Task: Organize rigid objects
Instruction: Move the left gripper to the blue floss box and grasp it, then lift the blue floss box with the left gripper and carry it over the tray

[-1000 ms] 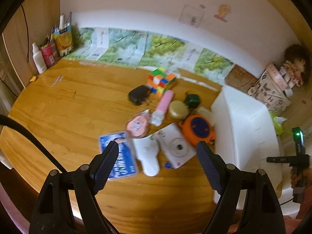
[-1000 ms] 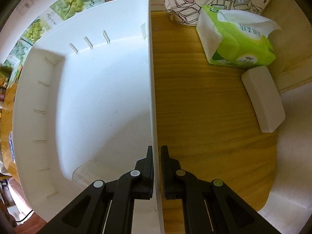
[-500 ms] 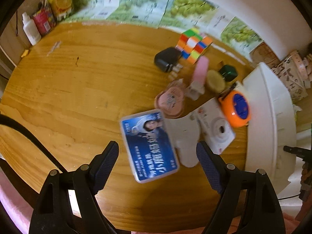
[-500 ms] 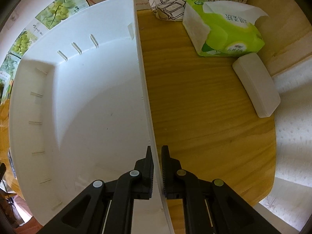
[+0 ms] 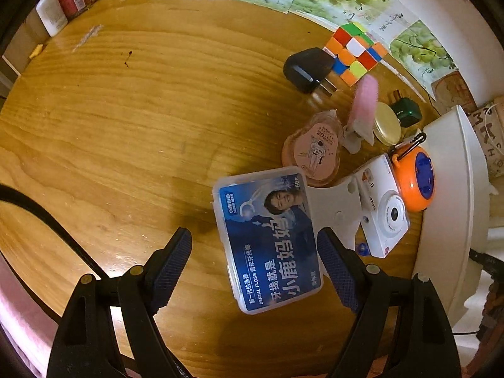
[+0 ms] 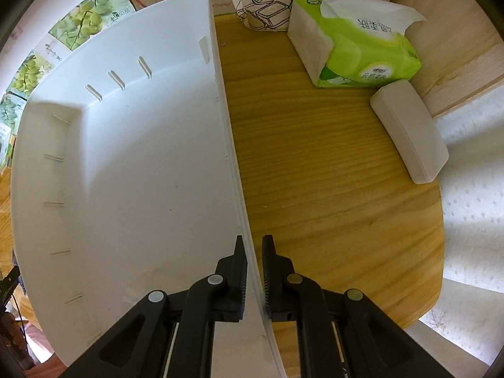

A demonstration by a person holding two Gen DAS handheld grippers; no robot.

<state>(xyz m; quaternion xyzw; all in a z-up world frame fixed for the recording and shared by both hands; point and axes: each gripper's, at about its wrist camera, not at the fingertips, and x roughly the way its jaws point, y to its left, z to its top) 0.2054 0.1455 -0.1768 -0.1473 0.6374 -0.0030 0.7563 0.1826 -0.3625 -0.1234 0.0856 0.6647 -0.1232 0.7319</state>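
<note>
Wooden counter (image 5: 132, 119) fills the left view, where the left tool (image 5: 255, 261) hangs spread above a clear blue-labelled floss box (image 5: 267, 239) near the counter's front edge. Only the right view shows the white plastic bin (image 6: 126, 163), its wall pinched by the downward-pointing right tool (image 6: 254, 252).

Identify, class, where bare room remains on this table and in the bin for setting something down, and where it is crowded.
Free: the white bin, holding nothing; bare wood left of the floss box, reaching the charger; wood between the bin's wall and the tissue pack and white case. Crowded: the cluster from cube to camera, beside the bin.
</note>
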